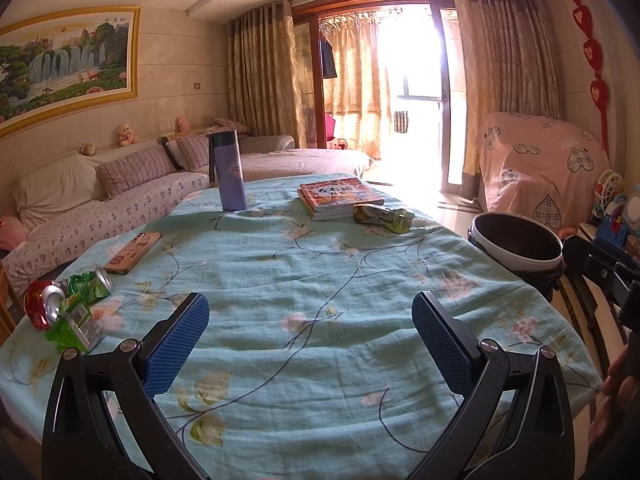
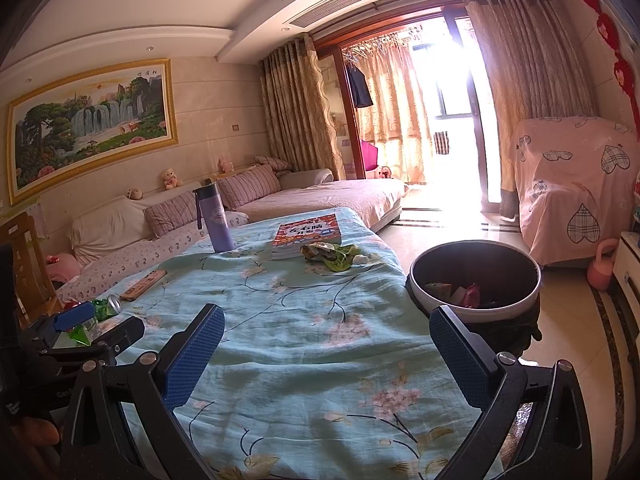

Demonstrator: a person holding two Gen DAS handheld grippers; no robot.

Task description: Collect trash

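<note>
Both the left gripper [image 1: 310, 334] and right gripper [image 2: 326, 350] are held wide apart, empty, over the crumpled floral tablecloth [image 1: 320, 280]. Dented cans [image 1: 44, 304] and a crinkled green wrapper [image 1: 382, 218] are seen there; the round, white-rimmed bin [image 2: 476, 276] stands beside.

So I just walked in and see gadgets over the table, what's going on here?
A person is clearing trash from the table with two handheld grippers. Right now both the left gripper and the right gripper are open and hold nothing. The bin beside the table already has some wrappers in it. Crushed cans and a green carton lie at the left edge, and a green wrapper lies by the books.
</note>
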